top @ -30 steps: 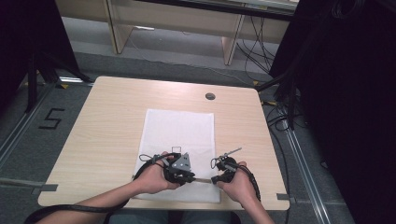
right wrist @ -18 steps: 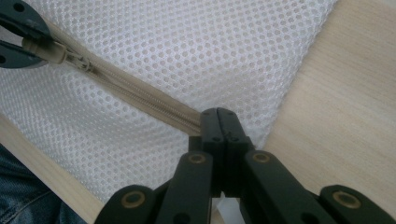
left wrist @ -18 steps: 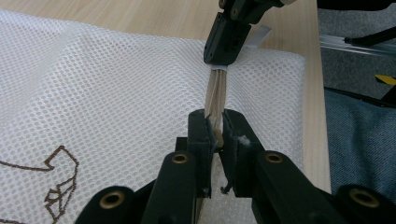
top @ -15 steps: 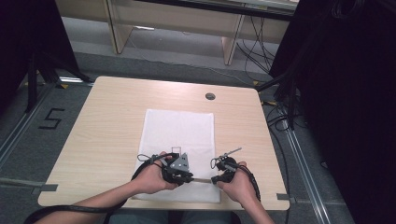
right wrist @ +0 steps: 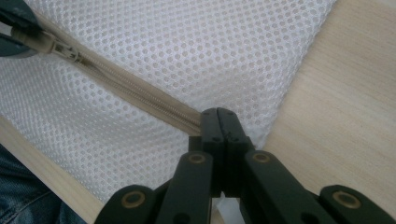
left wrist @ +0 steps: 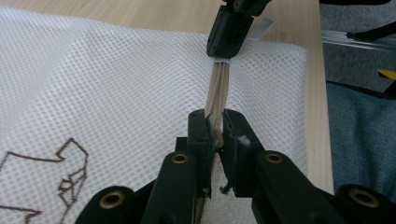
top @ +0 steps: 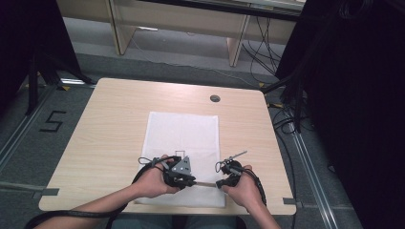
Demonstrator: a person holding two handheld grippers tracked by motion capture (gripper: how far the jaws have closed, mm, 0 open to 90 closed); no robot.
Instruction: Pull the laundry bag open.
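A white mesh bag (top: 184, 138) lies flat on my table (top: 110, 129), its near edge close to the table's front edge, where I sit. The only writing I can read is a black "5" (top: 51, 122) marked on the floor, left of the table. On the bag there is a brown line drawing (left wrist: 65, 175), seen in the left gripper view; it spells nothing I can make out.

My left gripper (left wrist: 215, 133) is clamped on the beige zipper (left wrist: 217, 91), which runs along the bag's near edge. My right gripper (right wrist: 219, 122) is clenched on the same zipper at the bag's right corner, jaws pressed together with the tape pinched between them. In the right gripper view the zipper (right wrist: 135, 91) stretches taut up to the slider (right wrist: 63, 49), which sits close by the left gripper's jaws at the top left. In the high view the left gripper (top: 191, 179) and the right gripper (top: 220, 182) are near each other, low on the bag, with the taut strip between them.

Bare wood lies open left and right of the bag and beyond it, up to a small round hole (top: 215, 98) near the far edge. At the front there is little room: my hands are almost at the table's edge.
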